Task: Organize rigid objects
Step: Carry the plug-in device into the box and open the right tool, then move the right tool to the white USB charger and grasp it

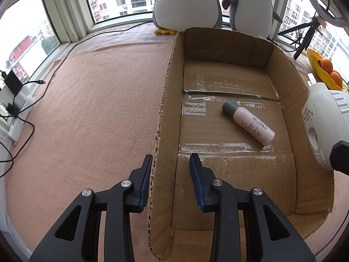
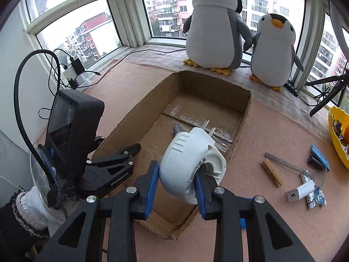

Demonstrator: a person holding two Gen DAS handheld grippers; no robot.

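A white plug-in device [image 2: 192, 163] hangs over the open cardboard box [image 2: 241, 126], clamped between the blue pads of the right gripper [image 2: 175, 184], whose jaws stand part-closed against its rounded body and not yet released. One item is already packed: a small pink bottle with a grey cap [image 1: 248, 123] lies on its side on the taped box floor. The left gripper [image 1: 171, 167] straddles the box's near wall [image 1: 162, 118], jaws drawn in as far as they go, apparently pinching the cardboard to steady it. Well apart on the pink-covered counter [image 2: 272, 222], several things still wait: a wooden clothespin [image 2: 271, 172], a white charger block [image 2: 301, 191], a blue clip-like piece [image 2: 320, 157] and a few small tubes. By this count the sorting looks under halfway done.
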